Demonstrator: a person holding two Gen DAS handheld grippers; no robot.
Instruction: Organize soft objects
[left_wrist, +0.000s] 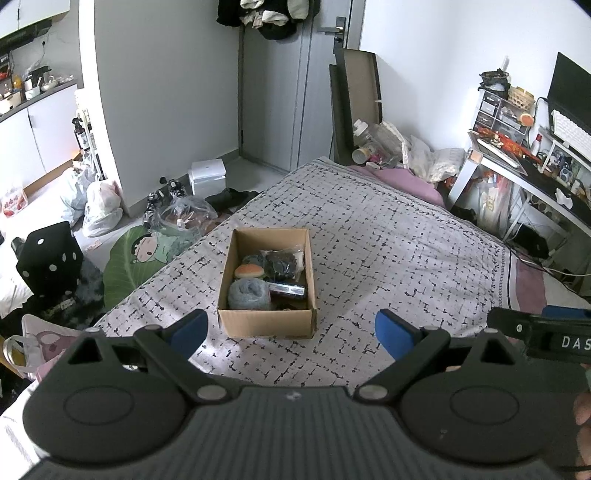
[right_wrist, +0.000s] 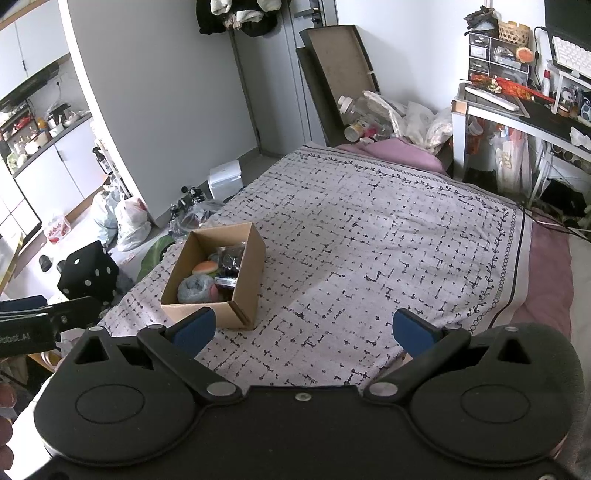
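Both claws released and holding nothing: left claw (left_wrist: 291, 330) low in its frame, facing the cardboard box (left_wrist: 267, 325); right claw (right_wrist: 303, 330) low in its frame, box to the centre left. Box upright on the bed (left_wrist: 388, 240), open top up for easy reach. Inside, touching: grey roll (left_wrist: 245, 293), bun-shaped toy (left_wrist: 249, 272), dark bagged item (left_wrist: 282, 264). Packed, probably done.
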